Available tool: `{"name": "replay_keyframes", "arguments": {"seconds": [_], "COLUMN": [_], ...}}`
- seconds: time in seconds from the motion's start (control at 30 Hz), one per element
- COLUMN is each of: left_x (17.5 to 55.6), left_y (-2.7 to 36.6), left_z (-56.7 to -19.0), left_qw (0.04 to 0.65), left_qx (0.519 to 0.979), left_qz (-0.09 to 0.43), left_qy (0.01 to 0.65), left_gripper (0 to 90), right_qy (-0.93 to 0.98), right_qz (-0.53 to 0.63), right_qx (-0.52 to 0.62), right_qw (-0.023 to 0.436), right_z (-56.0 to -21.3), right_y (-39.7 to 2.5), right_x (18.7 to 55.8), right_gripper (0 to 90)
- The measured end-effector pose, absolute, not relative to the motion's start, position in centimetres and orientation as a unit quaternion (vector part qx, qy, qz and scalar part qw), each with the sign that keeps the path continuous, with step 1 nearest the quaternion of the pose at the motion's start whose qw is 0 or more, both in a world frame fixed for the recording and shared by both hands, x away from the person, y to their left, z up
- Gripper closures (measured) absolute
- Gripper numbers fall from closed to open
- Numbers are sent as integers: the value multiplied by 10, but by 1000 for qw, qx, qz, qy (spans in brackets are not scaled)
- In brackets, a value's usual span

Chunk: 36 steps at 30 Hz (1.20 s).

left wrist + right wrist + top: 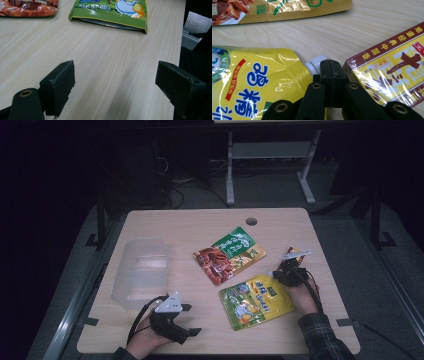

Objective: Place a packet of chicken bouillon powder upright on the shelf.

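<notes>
A yellow spouted pouch [255, 301] lies flat on the table's front right, its white cap [313, 65] pointing toward a small red-and-yellow box [295, 254]. My right gripper [276, 274] rests with its jaws shut, nothing visible between them, and its tip [332, 65] sits between the cap and the box [392, 72]. My left gripper [192, 320] is open near the front edge, left of the yellow pouch [112, 12], with bare table between its jaws [117, 82]. A red-and-green pouch [227, 255] lies in the table's middle.
A clear plastic container [140, 270] stands on the left half of the wooden table [200, 227]. A round cable hole [251, 221] is near the far edge. The red pouch's end [27, 7] shows far ahead of the left gripper.
</notes>
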State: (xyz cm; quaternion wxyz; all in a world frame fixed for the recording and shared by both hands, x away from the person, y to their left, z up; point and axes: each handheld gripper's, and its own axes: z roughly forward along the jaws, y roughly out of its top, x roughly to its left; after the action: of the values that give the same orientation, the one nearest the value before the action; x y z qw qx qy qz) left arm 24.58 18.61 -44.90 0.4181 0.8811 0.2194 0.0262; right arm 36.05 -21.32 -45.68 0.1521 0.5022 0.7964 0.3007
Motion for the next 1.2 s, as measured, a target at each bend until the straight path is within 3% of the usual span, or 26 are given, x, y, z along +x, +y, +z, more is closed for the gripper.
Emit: {"name": "replay_keyframes", "arguments": {"seconds": [1.2], "left_x": [247], "left_y": [182], "left_z": [-449], "left_qw": [426], "left_qx": [878], "left_qz": [13], "left_qy": [217], "left_gripper": [147], "right_qy": [813], "right_qz": [309], "right_qx": [473], "right_qw": [140], "right_z": [-458], "right_y": [-166], "right_x": [399], "right_gripper": [900]}}
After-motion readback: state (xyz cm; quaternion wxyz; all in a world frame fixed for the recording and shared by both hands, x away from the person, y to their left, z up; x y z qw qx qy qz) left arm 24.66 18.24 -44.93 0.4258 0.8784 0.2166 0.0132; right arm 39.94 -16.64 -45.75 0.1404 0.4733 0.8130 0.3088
